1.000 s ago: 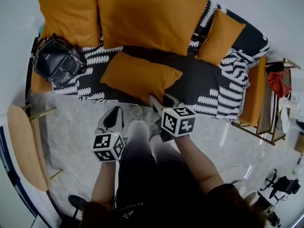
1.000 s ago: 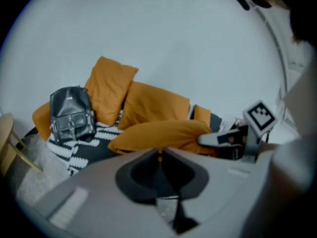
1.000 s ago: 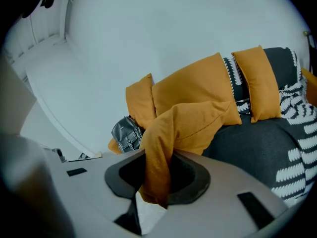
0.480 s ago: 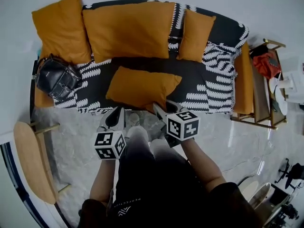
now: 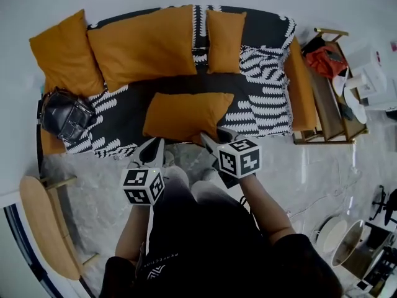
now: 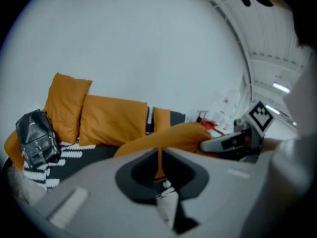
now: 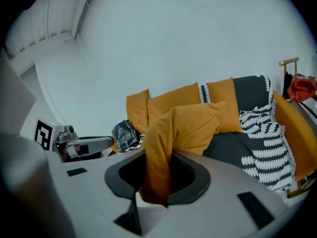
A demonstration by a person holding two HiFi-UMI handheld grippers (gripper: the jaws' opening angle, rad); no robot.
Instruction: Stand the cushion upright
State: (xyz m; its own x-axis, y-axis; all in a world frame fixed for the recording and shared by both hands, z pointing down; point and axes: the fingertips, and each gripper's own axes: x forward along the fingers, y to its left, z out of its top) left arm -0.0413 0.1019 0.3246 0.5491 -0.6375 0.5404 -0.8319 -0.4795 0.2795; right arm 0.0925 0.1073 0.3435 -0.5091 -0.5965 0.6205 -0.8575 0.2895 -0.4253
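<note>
Cushion: the orange cushion [image 5: 186,113] lies across the seat of the sofa [image 5: 263,113], at the middle of the head view, long side towards the person.
Left hand-held gripper [image 5: 151,148]: closed on a thin fold of the cushion's near edge, left end.
Right hand-held gripper [image 5: 214,136]: clamped on bunched fabric at the cushion's near right corner.
Backrest: three orange cushions [image 5: 146,45] lean upright along the top of the frame.
Handbag: a black handbag [image 5: 65,118] sits at the sofa's left end.
</note>
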